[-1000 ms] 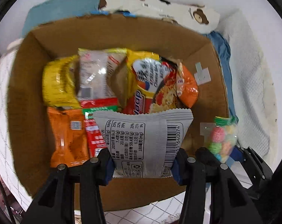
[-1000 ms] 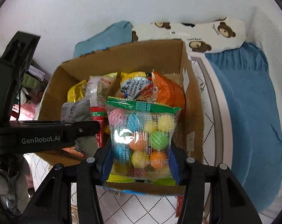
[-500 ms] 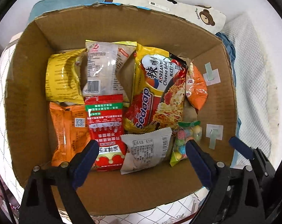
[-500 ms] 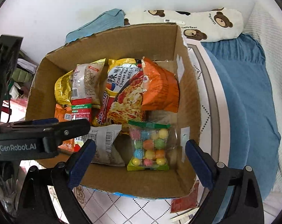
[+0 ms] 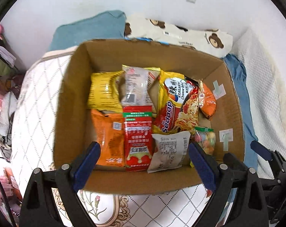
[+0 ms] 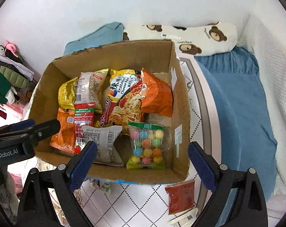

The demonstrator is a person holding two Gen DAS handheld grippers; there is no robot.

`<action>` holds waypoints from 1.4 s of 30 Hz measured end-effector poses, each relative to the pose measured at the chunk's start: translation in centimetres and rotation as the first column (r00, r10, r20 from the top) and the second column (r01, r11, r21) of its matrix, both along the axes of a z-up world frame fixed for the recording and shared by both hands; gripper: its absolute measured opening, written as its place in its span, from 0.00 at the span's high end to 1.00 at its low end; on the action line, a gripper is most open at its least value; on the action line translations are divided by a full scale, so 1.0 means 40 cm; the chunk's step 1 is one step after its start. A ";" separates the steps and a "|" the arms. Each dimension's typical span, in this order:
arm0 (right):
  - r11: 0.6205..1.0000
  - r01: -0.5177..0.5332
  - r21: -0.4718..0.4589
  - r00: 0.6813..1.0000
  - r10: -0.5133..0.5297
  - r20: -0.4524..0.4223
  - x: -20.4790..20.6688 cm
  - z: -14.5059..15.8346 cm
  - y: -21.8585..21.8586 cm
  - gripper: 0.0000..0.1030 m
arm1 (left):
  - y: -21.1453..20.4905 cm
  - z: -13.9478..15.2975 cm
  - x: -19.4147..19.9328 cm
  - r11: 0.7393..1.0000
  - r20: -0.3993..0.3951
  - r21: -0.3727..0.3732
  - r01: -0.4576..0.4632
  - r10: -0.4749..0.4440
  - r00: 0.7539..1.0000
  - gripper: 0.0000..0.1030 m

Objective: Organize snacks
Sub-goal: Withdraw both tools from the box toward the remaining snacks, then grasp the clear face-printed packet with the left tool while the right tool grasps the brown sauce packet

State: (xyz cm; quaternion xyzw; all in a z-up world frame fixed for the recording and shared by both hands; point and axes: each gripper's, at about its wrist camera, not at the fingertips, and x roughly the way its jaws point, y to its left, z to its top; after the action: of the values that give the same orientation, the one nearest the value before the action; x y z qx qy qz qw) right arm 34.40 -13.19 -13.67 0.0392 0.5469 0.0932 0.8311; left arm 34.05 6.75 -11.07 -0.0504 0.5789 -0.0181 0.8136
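An open cardboard box (image 5: 71,113) (image 6: 180,124) on a bed holds several snack packets. A grey-white packet (image 5: 169,149) (image 6: 103,141) lies at its near side, and a clear bag of coloured candy balls (image 6: 146,147) (image 5: 206,141) lies to the right of it. Behind them are a Sedaap noodle pack (image 5: 177,104) (image 6: 124,98), a red packet (image 5: 137,138) and orange and yellow bags. My left gripper (image 5: 143,162) is open above the near wall, holding nothing. My right gripper (image 6: 142,162) is open too, empty, over the near right part of the box.
A small red packet (image 6: 180,196) and a white item (image 6: 184,217) lie on the quilt in front of the box. A bear-print pillow (image 6: 205,36), a teal pillow (image 5: 86,30) and a blue blanket (image 6: 241,104) lie behind and right. Clutter sits at the far left.
Both grippers opened and let go: the grey-white packet and the candy bag dropped into the box. Both grippers then drew back and up, the left one more.
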 end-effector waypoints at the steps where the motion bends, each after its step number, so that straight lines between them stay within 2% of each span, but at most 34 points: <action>1: 1.000 0.000 -0.001 1.000 0.000 0.014 -0.011 0.009 0.000 0.04 | 0.003 0.009 -0.012 1.000 0.018 0.010 -0.004 0.003 1.000 0.08; 10: 1.000 0.010 -0.012 0.991 -0.008 0.133 -0.122 0.095 -0.003 0.04 | 0.007 0.098 -0.141 0.998 0.161 0.057 -0.011 0.002 0.987 0.08; 19: 1.000 0.029 0.001 0.967 -0.028 0.254 -0.253 0.196 -0.019 0.04 | 0.003 0.179 -0.272 0.998 0.267 0.055 -0.027 0.011 0.964 0.08; 26: 0.998 0.031 0.047 0.964 -0.042 0.261 -0.336 0.216 -0.038 0.04 | -0.010 0.206 -0.343 0.998 0.303 0.056 -0.041 0.022 0.953 0.08; 30: 0.995 0.048 0.092 0.976 -0.066 0.209 -0.364 0.175 -0.081 0.04 | -0.018 0.171 -0.361 0.997 0.274 0.058 -0.057 0.039 0.961 0.08; 33: 0.988 0.101 0.116 0.984 -0.117 0.135 -0.368 0.109 -0.140 0.04 | -0.021 0.112 -0.366 0.996 0.209 0.055 -0.076 0.063 0.976 0.08; 38: 0.976 0.182 0.121 0.983 -0.182 -0.012 -0.346 -0.056 -0.240 0.04 | -0.029 -0.018 -0.351 0.992 0.081 0.084 -0.092 0.086 0.993 0.08; 42: 0.984 0.141 0.104 0.988 -0.134 -0.075 -0.311 -0.181 -0.248 0.04 | -0.030 -0.124 -0.329 0.991 -0.035 0.071 -0.110 0.113 0.993 0.08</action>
State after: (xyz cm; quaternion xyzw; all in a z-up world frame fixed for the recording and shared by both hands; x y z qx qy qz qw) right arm 21.96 -23.12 -20.92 0.1255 0.5649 0.0641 0.8130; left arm 20.89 5.57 -16.01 -0.0548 0.5913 0.0485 0.8031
